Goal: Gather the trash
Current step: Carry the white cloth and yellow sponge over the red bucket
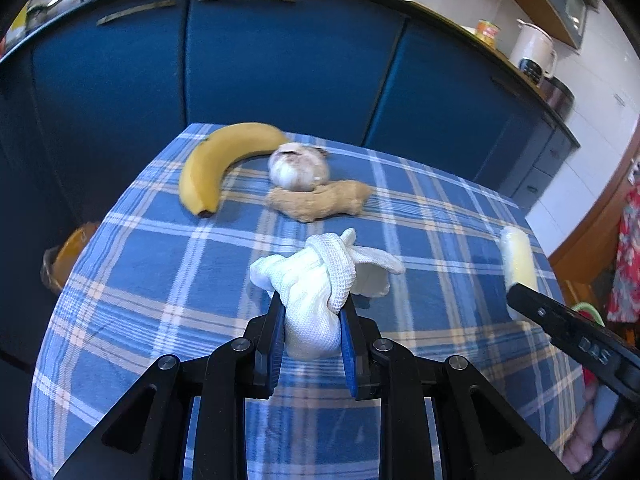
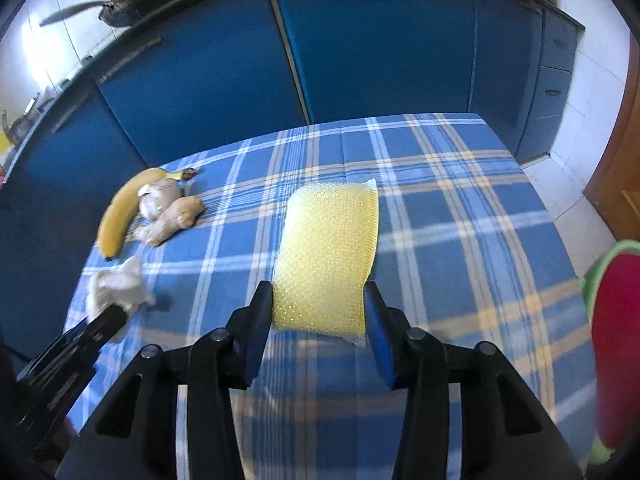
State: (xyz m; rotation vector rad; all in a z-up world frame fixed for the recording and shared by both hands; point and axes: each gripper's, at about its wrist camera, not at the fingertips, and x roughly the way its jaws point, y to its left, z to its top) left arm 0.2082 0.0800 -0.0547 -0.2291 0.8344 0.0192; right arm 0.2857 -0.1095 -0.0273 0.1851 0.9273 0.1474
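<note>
A white knotted cloth [image 1: 316, 280] is pinched between the blue pads of my left gripper [image 1: 312, 300], which is shut on it just above the blue checked tablecloth [image 1: 160, 280]. From the right wrist view the same cloth [image 2: 116, 284] sits at the left with that gripper's black fingers under it. A yellow sponge in clear wrap [image 2: 332, 248] lies flat on the table, its near end between the fingers of my right gripper [image 2: 317, 288]. Both pads rest against its sides. In the left wrist view the sponge [image 1: 518, 256] shows edge-on at the right.
A banana [image 1: 216, 164], a garlic bulb [image 1: 298, 168] and a piece of ginger [image 1: 320, 200] lie together at the table's far left. Blue cabinets [image 2: 380, 48] stand behind the table. An orange object [image 1: 72, 248] sits below the left edge, a red and green one [image 2: 616, 340] at the right.
</note>
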